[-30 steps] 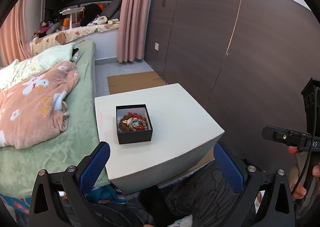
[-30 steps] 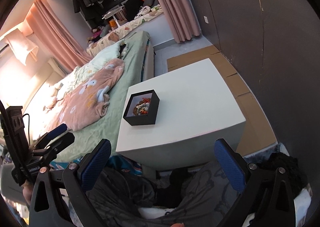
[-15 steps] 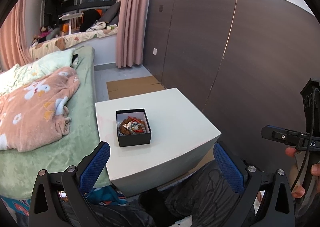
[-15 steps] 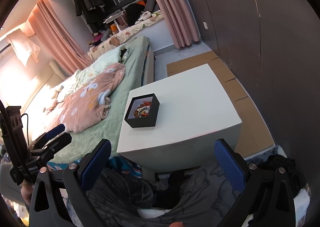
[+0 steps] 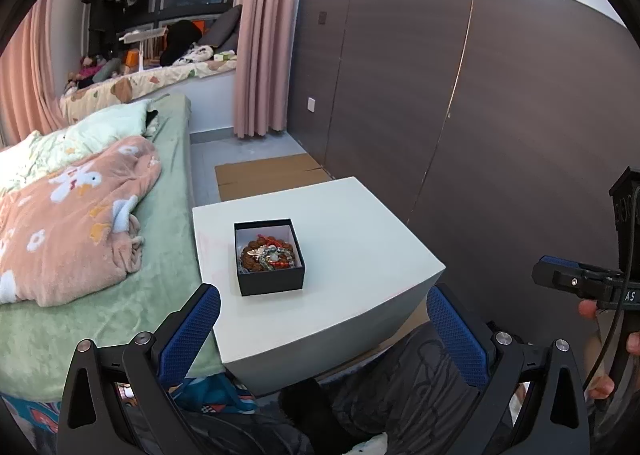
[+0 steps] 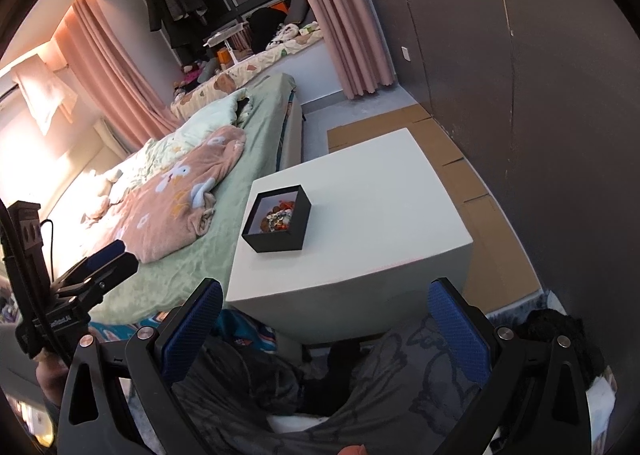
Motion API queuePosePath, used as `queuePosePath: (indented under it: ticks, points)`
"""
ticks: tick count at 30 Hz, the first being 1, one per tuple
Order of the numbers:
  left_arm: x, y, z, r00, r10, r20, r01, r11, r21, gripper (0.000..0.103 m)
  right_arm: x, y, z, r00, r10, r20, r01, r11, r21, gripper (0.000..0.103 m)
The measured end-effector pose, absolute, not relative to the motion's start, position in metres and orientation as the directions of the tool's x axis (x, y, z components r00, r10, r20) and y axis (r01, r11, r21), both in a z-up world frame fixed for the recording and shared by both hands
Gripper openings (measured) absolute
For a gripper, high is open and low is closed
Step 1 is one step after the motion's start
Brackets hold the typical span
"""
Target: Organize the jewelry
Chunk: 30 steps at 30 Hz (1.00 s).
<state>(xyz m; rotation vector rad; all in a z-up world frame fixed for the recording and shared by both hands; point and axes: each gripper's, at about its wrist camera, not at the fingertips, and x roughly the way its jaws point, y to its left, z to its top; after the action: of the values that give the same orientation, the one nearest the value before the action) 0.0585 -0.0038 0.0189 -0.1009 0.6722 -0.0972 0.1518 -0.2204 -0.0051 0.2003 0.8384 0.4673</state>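
Note:
A black open box [image 5: 269, 257] sits on the left part of a white table [image 5: 344, 223]. It holds a heap of jewelry [image 5: 267, 253]: brown beads, red cord, pale beads. In the right wrist view the box [image 6: 278, 219] sits near the table's left edge [image 6: 240, 255]. My left gripper [image 5: 324, 327] is open and empty, held back from the table's near edge. My right gripper [image 6: 326, 319] is open and empty, also short of the table. Each gripper shows at the edge of the other's view.
A bed [image 5: 100, 215] with a green sheet and a pink blanket [image 5: 68, 215] stands left of the table. A dark wood wall [image 5: 460, 115] runs along the right. Cardboard [image 5: 272, 171] lies on the floor behind the table. Dark clothing [image 6: 360, 375] lies below the grippers.
Both grippers have drawn back and risen a little, so the table and box look smaller and farther. Both stay open and empty.

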Motion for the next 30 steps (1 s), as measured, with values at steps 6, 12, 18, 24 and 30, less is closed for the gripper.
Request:
queuePosePath:
  ticks: [6,12,18,24,30]
  points:
    - [0.0588,-0.0038,0.0186,0.784,-0.116,-0.61,0.047,0.991,-0.128,0.103,0.1517,-0.2213,-0.0056,0.578,0.476,-0.663,-0.32,0.88,0.352,0.103]
    - [0.0599,-0.0035,0.0184,0.785,-0.114,-0.609,0.045,0.991,-0.128,0.103,0.1497,-0.2204,-0.0056,0.58,0.477,-0.66,-0.316,0.879,0.357,0.103]
    - [0.0599,-0.0048,0.0187,0.786,-0.111,-0.608,0.045,0.991,-0.123,0.103,0.1474,-0.2193,-0.0046,0.582,0.48,-0.657,-0.323,0.877,0.354,0.103]
    - [0.0571,-0.0043,0.02,0.791,-0.108,-0.602,0.046,0.992,-0.117,0.103,0.1457,-0.2185,-0.0033,0.583,0.479,-0.656,-0.322,0.878,0.355,0.103]
    - [0.0548,-0.0036,0.02,0.791,-0.111,-0.602,0.046,0.991,-0.122,0.103,0.1445,-0.2186,-0.0011,0.586,0.479,-0.653,-0.322,0.878,0.355,0.103]
